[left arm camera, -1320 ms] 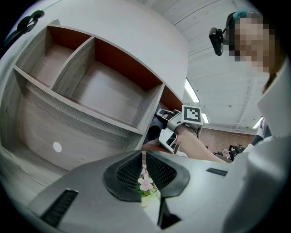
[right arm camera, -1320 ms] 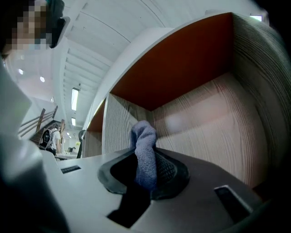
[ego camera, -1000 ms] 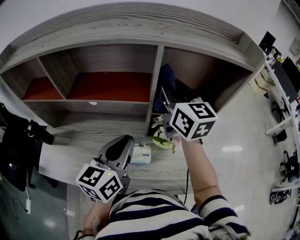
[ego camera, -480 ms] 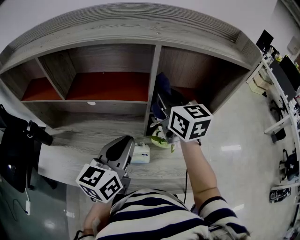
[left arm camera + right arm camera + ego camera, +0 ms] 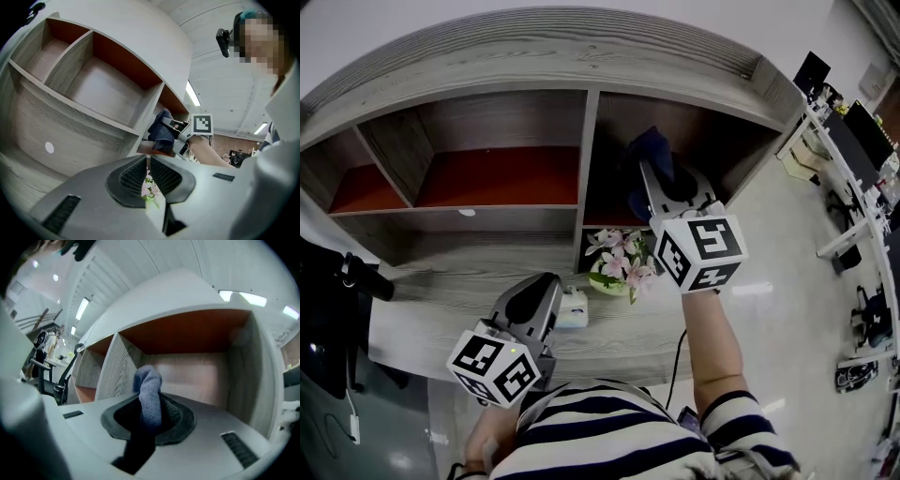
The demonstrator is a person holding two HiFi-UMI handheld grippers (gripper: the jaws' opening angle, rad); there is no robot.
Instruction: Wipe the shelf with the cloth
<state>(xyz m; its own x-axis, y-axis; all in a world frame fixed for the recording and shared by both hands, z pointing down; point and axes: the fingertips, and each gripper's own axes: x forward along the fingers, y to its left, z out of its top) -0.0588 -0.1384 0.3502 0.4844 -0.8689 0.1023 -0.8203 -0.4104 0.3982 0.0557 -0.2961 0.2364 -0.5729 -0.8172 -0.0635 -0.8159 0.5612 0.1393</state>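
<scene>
"Up at the wooden shelf (image 5: 534,56), what is the right gripper (image 5: 654,178) doing?"

"It is hovering at the mouth of the right-hand compartment, its jaws clamping a dark blue cloth (image 5: 649,150). The cloth is bunching upward out of the jaws. As far as I can tell, it is not yet touching any board."

"And the left gripper (image 5: 528,305)?"

"It is hanging low over the desk (image 5: 441,281), with its jaws drawn nearly together and nothing between them. It is pointing toward a pot of pink flowers (image 5: 619,265), which is standing on the desk below that compartment."

"What is risking trouble from here?"

"Two things, I am judging. Only a narrow fold is sitting in the jaws, so dragging hard along the grained wood could be pulling the cloth loose. Also, the right arm is reaching directly above the flowers. Dropping the elbow while sweeping the compartment floor could be knocking the pot over."
</scene>
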